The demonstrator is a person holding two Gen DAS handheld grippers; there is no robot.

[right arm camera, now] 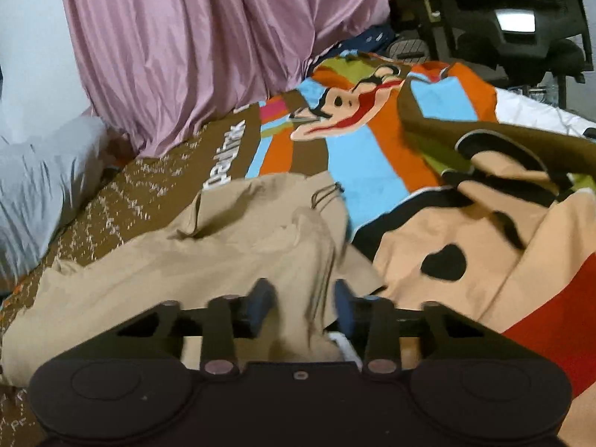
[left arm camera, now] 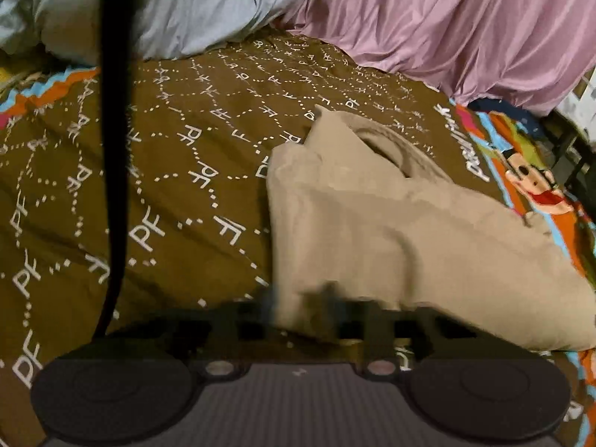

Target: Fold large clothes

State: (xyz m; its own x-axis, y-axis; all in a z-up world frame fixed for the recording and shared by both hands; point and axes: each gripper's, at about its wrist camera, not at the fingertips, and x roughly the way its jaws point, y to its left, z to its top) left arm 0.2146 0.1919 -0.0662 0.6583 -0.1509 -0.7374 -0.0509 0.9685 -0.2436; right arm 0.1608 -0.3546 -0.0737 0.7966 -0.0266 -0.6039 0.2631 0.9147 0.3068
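The large beige cotton garment (left arm camera: pixel 391 223) is lying crumpled on the bed, on the brown bedspread printed with white letters and a cartoon monkey (left arm camera: pixel 167 171), with the pink pleated curtain (left arm camera: pixel 447 26) beyond it and a pale grey pillow (left arm camera: pixel 167 3) beside that curtain. The right gripper (right arm camera: pixel 303 303) is pinching a raised ridge of the beige cloth between its blue pads (right arm camera: pixel 260 305), jaws narrow around the fabric, apparently to lift that edge for a fold. The left gripper (left arm camera: pixel 301 298) is reaching into the near edge of the same garment; its fingers are blurred, so I cannot tell whether the jaws are holding cloth. The garment is looking bunched and creased, a drawstring (right arm camera: pixel 327 193) showing on the side toward the curtain, with no neat fold formed yet. A black cable (left arm camera: pixel 115 149) is hanging across the left view.
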